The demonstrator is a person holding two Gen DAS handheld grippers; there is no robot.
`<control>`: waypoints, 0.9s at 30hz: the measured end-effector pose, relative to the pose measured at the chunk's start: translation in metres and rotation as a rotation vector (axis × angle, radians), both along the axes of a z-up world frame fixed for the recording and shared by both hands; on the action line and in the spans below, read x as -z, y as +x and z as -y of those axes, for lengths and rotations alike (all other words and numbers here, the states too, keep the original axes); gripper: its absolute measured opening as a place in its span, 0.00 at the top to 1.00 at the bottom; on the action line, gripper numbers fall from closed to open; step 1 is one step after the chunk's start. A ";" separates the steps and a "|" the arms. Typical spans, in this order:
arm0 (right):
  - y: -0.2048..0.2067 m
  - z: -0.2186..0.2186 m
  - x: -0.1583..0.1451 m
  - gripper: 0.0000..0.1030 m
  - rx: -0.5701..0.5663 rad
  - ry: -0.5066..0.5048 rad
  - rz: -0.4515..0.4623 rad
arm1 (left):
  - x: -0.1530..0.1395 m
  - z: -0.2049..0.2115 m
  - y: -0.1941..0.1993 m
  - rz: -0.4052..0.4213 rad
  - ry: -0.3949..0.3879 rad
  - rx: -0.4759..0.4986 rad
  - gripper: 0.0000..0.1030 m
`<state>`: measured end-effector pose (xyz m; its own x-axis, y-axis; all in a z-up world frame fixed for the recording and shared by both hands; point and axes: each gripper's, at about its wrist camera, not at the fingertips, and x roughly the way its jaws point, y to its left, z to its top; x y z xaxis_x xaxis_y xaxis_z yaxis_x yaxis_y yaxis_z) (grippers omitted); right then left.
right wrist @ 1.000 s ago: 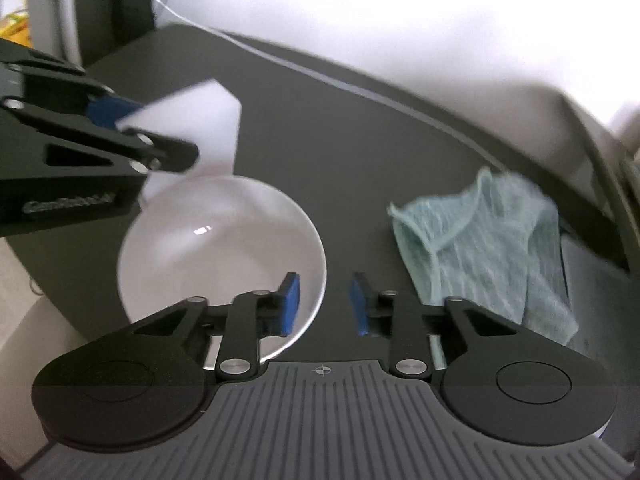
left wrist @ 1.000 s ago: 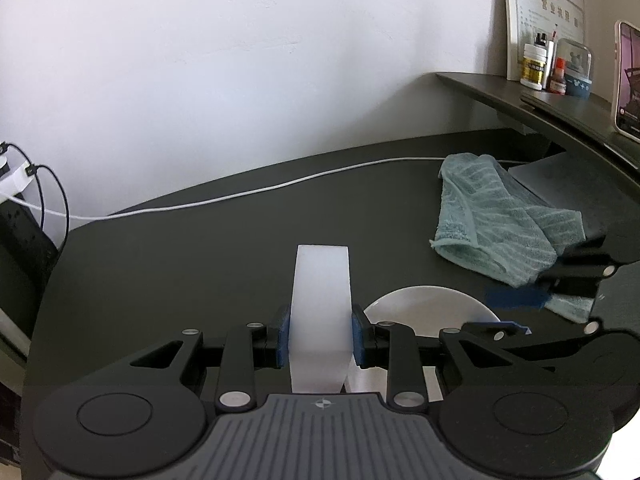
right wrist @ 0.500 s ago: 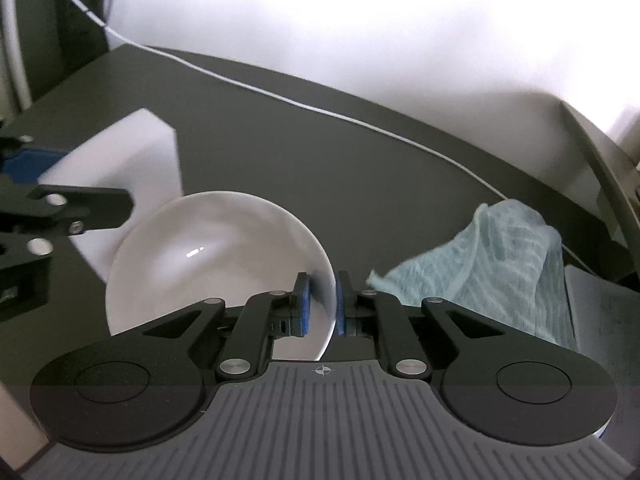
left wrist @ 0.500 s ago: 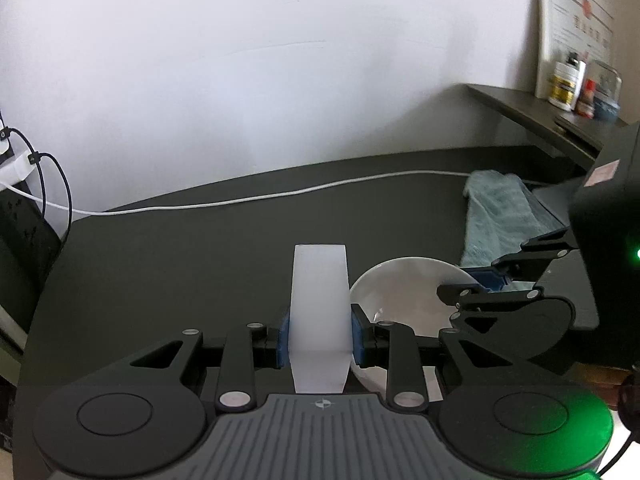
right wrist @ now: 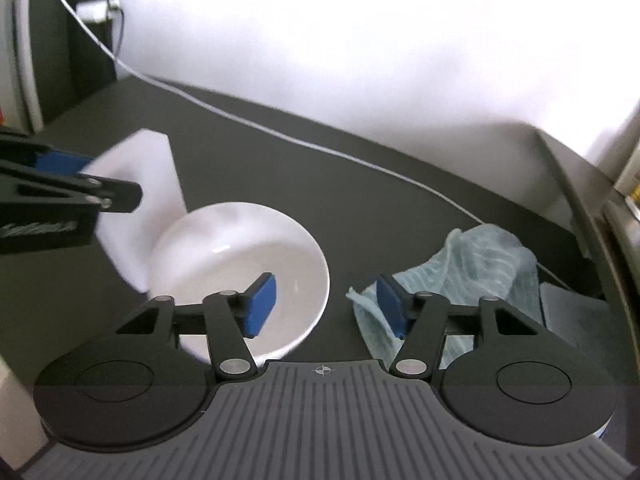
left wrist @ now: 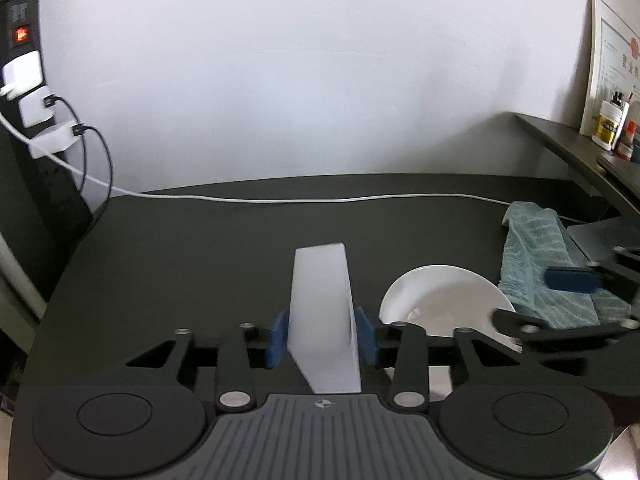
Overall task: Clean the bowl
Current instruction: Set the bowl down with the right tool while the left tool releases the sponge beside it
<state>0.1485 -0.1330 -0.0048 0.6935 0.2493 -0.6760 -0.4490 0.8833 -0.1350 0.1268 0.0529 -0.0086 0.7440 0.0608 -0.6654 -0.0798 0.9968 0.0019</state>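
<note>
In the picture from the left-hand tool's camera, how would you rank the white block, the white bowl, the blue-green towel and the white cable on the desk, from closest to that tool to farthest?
1. White block: clamped in the left gripper.
2. White bowl: just to its right.
3. Blue-green towel: farther right, beyond the bowl.
4. White cable: along the desk's far edge, by the wall.

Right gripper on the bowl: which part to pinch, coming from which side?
Pinch the near rim of the bowl with the open right gripper, one finger inside, one outside, coming from its near side. The wall is thin, and the sponge occupies the far left.
</note>
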 end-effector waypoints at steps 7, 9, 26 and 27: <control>-0.044 0.025 -0.014 0.22 0.078 0.104 -0.006 | -0.012 0.003 -0.027 0.029 -0.001 -0.012 0.31; -0.057 0.033 -0.018 0.19 0.101 0.133 -0.007 | -0.019 0.005 -0.040 0.036 0.001 -0.020 0.28; -0.139 0.062 -0.020 0.04 0.172 0.095 -0.007 | -0.015 0.050 -0.140 -0.016 -0.038 -0.020 0.13; -0.140 0.063 -0.020 0.04 0.169 0.094 -0.008 | -0.015 0.050 -0.140 -0.006 -0.045 -0.020 0.12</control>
